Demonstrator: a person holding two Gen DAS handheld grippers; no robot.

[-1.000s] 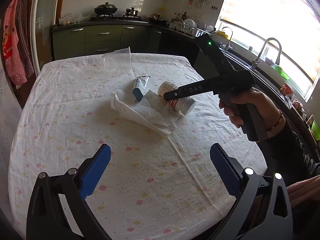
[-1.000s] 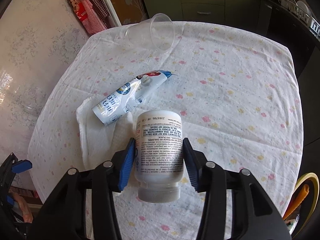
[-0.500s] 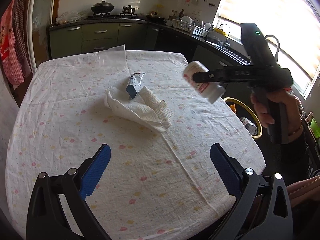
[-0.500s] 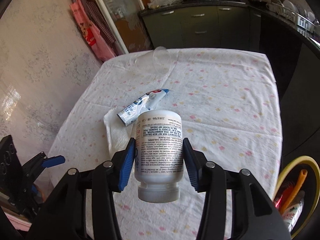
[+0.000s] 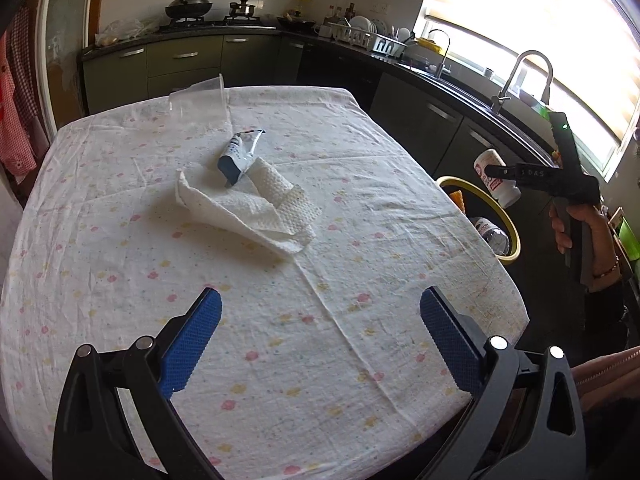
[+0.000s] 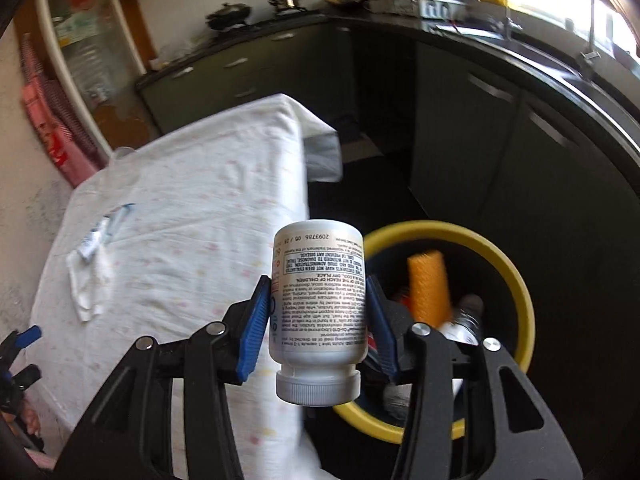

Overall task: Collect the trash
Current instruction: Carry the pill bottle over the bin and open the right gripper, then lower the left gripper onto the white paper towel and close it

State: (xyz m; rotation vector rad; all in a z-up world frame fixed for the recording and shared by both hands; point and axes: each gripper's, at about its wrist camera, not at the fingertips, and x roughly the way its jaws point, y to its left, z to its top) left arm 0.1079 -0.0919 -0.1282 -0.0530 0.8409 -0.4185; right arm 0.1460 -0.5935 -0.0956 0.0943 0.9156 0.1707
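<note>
Since half a second ago right gripper (image 6: 318, 316) has swung off the table (image 5: 280, 360) toward 3 o'clock, carrying the white bottle (image 6: 318, 300) out past the table edge to above the yellow-rimmed bin (image 6: 516, 292); a second ago the bottle lay on the paper towel. Both blue pads clamp the bottle's sides, cap end toward the camera, label text upside down. Left view: same bottle (image 5: 496, 178) at 3 o'clock, tilted, over the bin (image 5: 510, 254) that stands just beside the table edge; right hand (image 5: 580, 232) grips the handle, wrist bracelet visible. Left gripper (image 5: 320, 340) hangs wide open over near table edge at 6 o'clock, nothing between pads. Counts: one bottle in grip; on table one paper towel (image 5: 248, 204), one squeezed tube (image 5: 240, 152) with one end lying on the towel, one clear plastic cup (image 5: 200, 100) on its side at 12 o'clock far edge. In bin: one orange roll-shaped item (image 6: 428, 280), one plastic bottle (image 5: 494, 236), other bits too blurred to count.
</note>
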